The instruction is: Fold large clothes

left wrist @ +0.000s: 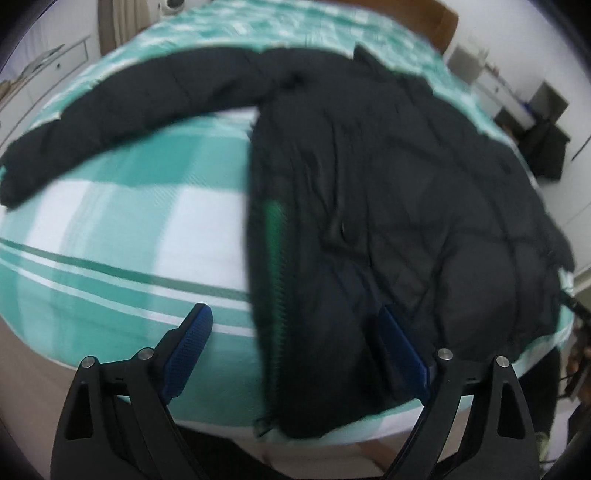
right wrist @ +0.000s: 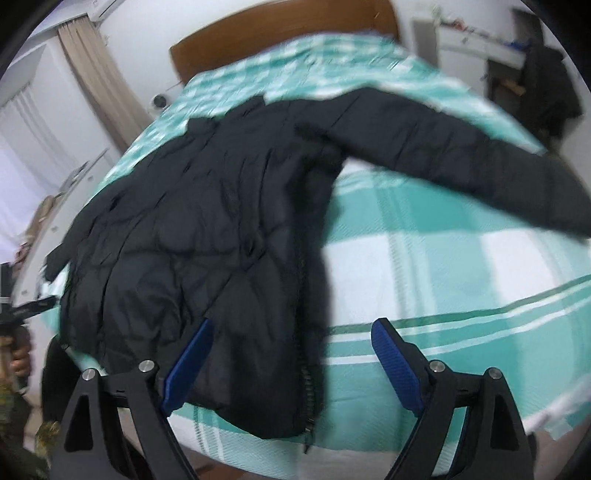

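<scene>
A black padded jacket point(left wrist: 388, 206) lies spread on a bed with a teal and white checked cover point(left wrist: 122, 229). In the left wrist view one sleeve point(left wrist: 122, 110) stretches out to the left and a green lining strip point(left wrist: 277, 258) shows along the jacket's left edge. My left gripper point(left wrist: 295, 325) is open above the jacket's bottom hem, holding nothing. In the right wrist view the jacket point(right wrist: 207, 221) lies at left with a sleeve point(right wrist: 461, 155) stretched right over the cover point(right wrist: 443, 258). My right gripper point(right wrist: 291, 336) is open above the hem near the zip edge point(right wrist: 306, 369), holding nothing.
A wooden headboard point(right wrist: 280, 33) stands at the bed's far end. A curtain point(right wrist: 96, 77) and white drawers point(left wrist: 44, 62) are at the left. A shelf with dark clothes point(right wrist: 546, 81) is at the right. The other hand-held gripper point(right wrist: 22, 310) shows at the left edge.
</scene>
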`<action>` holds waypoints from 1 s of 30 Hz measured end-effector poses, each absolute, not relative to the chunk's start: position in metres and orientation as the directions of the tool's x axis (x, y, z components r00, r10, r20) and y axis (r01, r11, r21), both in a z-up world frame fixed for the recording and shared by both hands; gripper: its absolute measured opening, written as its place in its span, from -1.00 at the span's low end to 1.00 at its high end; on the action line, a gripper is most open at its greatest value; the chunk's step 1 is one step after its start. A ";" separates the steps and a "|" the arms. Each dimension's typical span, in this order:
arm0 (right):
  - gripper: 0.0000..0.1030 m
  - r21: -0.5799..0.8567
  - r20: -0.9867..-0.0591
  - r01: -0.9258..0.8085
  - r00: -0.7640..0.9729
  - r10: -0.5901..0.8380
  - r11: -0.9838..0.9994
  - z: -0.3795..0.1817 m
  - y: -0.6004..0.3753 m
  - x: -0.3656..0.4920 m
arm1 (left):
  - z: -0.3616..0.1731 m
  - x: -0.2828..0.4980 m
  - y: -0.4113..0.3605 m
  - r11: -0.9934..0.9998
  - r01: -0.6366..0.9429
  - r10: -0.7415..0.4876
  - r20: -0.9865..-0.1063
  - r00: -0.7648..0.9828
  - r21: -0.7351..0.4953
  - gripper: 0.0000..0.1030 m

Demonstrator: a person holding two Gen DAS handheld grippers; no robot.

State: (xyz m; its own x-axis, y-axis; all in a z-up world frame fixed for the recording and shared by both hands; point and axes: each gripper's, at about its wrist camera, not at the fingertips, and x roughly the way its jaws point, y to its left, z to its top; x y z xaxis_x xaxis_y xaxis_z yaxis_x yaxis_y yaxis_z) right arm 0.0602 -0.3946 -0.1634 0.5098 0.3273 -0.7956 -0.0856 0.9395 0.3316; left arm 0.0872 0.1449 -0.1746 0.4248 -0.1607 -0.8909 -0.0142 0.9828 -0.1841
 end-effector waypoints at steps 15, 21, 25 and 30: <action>-0.60 0.292 -0.814 -0.140 0.482 0.323 0.946 -0.166 -0.373 0.022 | -0.183 0.075 0.133 0.980 0.084 -0.197 -0.893 0.404 -0.178 -0.50; -0.49 0.232 -0.830 -0.130 0.490 0.265 0.964 -0.163 -0.364 0.009 | -0.176 0.064 0.135 0.988 0.077 -0.152 -0.898 0.412 -0.132 -0.30; 0.23 0.250 -0.820 -0.105 0.506 0.268 0.963 -0.145 -0.383 0.011 | -0.142 0.071 0.139 0.991 0.061 -0.130 -0.862 0.489 -0.115 0.19; 0.24 0.234 -0.762 0.005 0.622 0.180 0.972 -0.117 -0.439 0.009 | -0.081 0.091 0.136 0.994 0.025 -0.098 -0.742 0.663 -0.109 0.83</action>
